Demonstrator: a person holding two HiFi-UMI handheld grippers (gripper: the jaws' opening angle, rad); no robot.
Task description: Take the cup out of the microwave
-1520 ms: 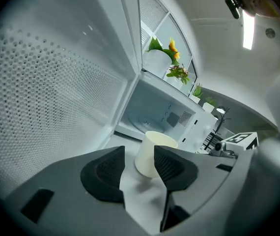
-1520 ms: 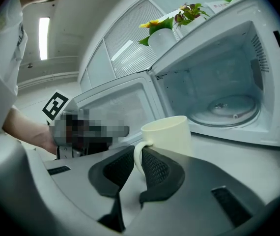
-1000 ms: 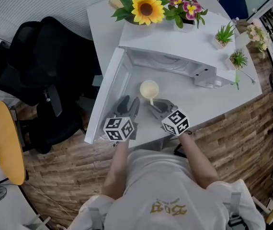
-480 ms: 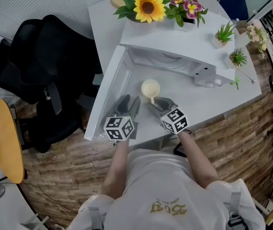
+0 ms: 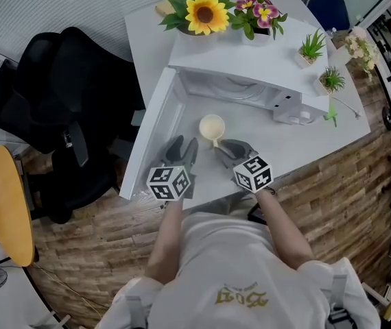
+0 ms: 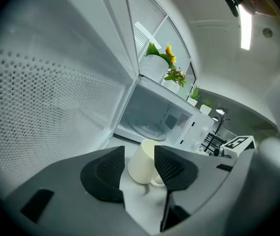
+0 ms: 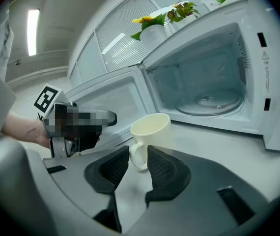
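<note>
A cream cup (image 5: 211, 127) stands upright on the white table (image 5: 333, 132), just in front of the open, empty microwave (image 5: 250, 88). Its handle points toward me. My right gripper (image 5: 224, 149) sits right behind the handle; in the right gripper view its jaws (image 7: 136, 155) are opening, with the cup's (image 7: 152, 129) handle at their tips and the pads off it. Further left, my left gripper (image 5: 182, 148) is held open beside the cup. The left gripper view shows the cup (image 6: 142, 161) just beyond the spread jaws of that gripper (image 6: 140, 154), untouched.
The microwave door (image 5: 151, 139) hangs open at the left, close to my left gripper. Flower pots (image 5: 206, 12) stand on top of the microwave and small plants (image 5: 312, 46) to its right. A black office chair (image 5: 58, 115) is left of the table.
My right gripper's jaws have spread apart at the cup's handle. The cup has stayed in place on the table, and the left gripper has not moved.
</note>
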